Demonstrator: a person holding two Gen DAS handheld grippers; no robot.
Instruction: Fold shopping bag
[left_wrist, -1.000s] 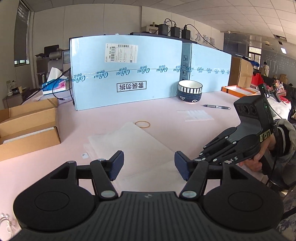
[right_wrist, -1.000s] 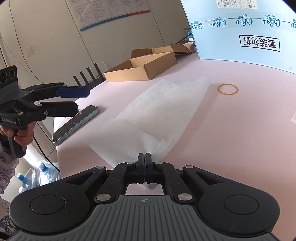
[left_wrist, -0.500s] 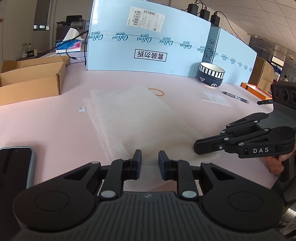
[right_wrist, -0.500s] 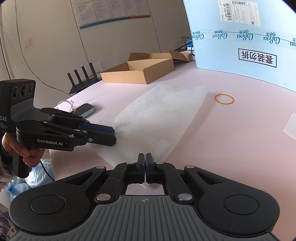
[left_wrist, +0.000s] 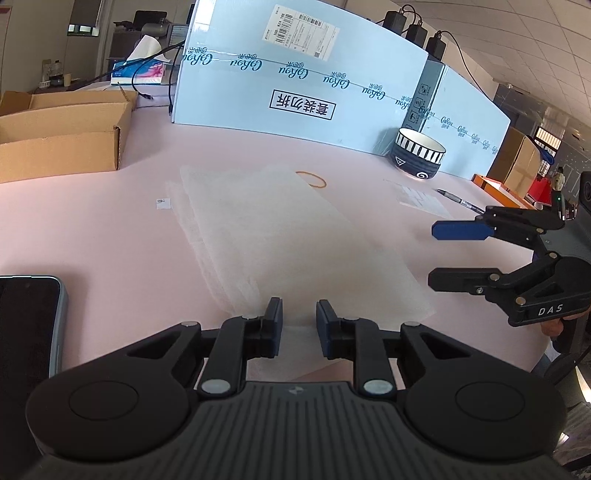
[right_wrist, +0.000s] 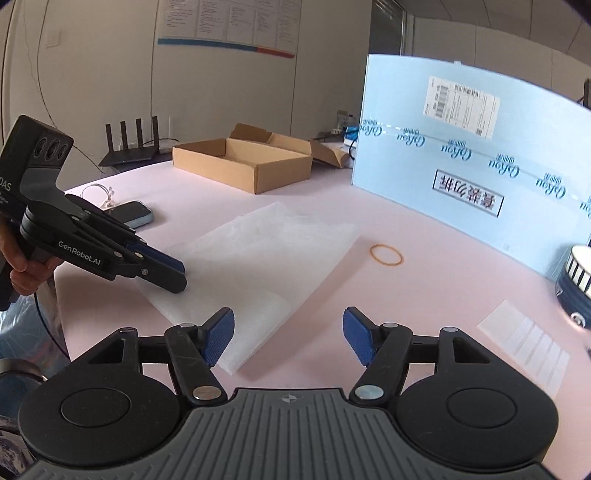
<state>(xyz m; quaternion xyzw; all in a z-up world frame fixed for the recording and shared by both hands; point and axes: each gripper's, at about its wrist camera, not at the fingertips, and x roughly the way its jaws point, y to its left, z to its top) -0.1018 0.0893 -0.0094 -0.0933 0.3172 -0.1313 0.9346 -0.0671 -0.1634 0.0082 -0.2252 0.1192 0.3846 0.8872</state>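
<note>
landmark: blue panel (left_wrist: 332, 96) upright across pink table (left_wrist: 110, 240) | striped bowl (left_wrist: 419, 153) at its foot | rubber band (left_wrist: 312, 179) before it | cardboard box (left_wrist: 62, 136) left of it | pen (left_wrist: 460, 201) beyond bowl | phone (left_wrist: 26, 332) well apart, nearest edge

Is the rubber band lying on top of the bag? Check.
No: the rubber band lies on the bare pink table, apart from the bag.
</note>
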